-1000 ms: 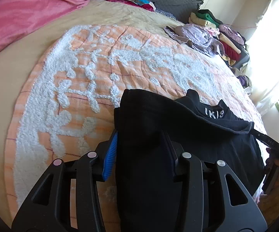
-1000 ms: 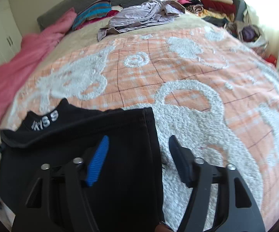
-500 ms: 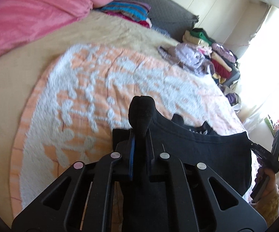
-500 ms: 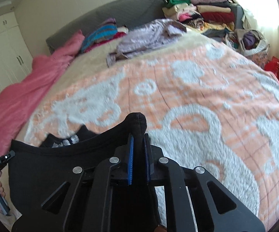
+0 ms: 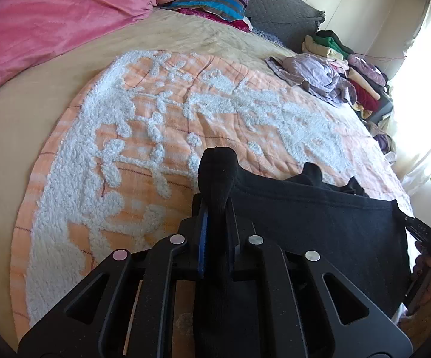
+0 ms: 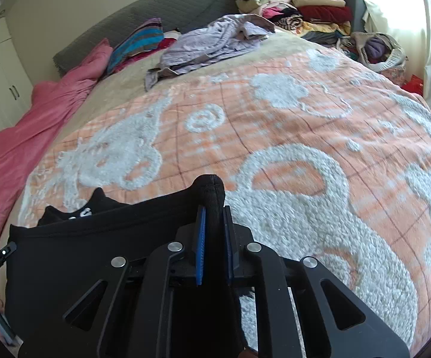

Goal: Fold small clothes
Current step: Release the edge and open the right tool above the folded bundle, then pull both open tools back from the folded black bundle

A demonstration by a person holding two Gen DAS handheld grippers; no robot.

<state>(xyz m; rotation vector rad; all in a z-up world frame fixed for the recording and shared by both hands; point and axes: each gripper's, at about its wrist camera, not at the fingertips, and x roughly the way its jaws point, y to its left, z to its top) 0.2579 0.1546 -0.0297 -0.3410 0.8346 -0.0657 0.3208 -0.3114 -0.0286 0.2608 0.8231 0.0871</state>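
Both corners of the black garment (image 5: 313, 217) are pinched. The left hand-held gripper (image 5: 215, 238), in the lower centre of its frame, is clamped on one bunched corner, a knob of cloth poking out above the blue pads. The right hand-held gripper (image 6: 214, 244), lower centre of its own frame, is clamped the same way on the other corner. The garment stretches between them across the lower part of both frames, its hemmed edge taut, above the near part of the orange and white blanket (image 6: 304, 137) on the bed. White lettering shows at the lower left of the right wrist view, on a part bunched behind the taut edge.

The likely trouble is in the carry. Each grip holds a thick wad, not a flat edge, so the fabric could slide out if the two pull apart too hard. If one side travels ahead of the other, the fold would land skewed. The bunched part behind the edge could get trapped under the fold and leave a lump. The fluffy blanket may also drag on the cloth and wrinkle it.
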